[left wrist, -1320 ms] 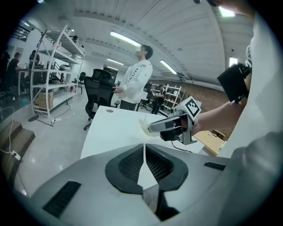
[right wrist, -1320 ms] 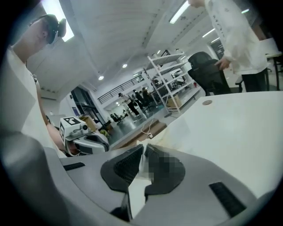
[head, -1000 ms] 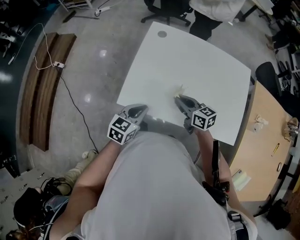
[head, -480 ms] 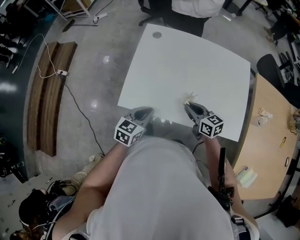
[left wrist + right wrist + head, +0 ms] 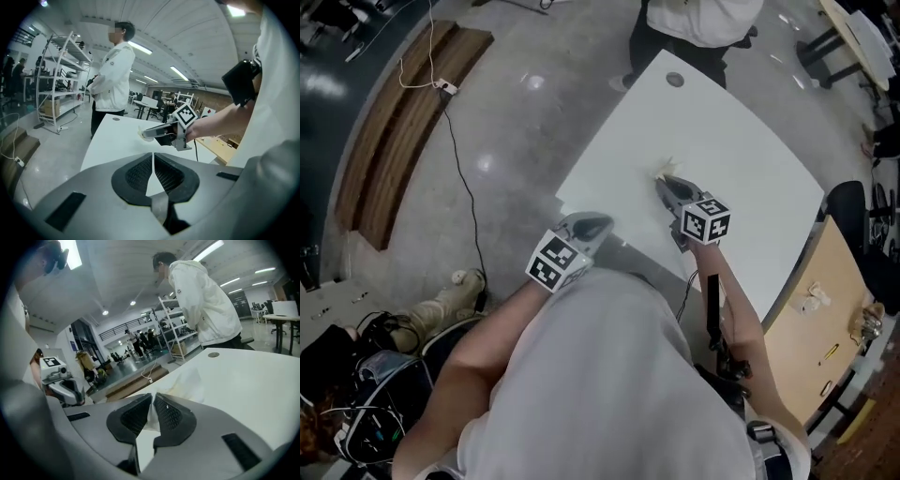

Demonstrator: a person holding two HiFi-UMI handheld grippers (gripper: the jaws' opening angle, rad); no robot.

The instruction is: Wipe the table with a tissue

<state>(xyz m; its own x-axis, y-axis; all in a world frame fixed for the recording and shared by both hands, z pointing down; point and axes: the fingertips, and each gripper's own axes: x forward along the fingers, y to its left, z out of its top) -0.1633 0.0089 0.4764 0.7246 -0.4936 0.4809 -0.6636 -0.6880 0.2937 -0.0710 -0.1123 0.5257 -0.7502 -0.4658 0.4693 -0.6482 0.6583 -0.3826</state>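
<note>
Head view: the right gripper [image 5: 664, 180] holds a tissue [image 5: 662, 170] on the white table [image 5: 759, 187].
In the right gripper view, its jaws are closed on the crumpled tissue. The tissue spreads on the table top just beyond the tips, toward the table's left edge. The left gripper [image 5: 596, 223] is over the near edge, apart from the tissue, and its jaws are pressed together with nothing between them. A person in a white jacket [image 5: 703, 19] stands at the far end.
</note>
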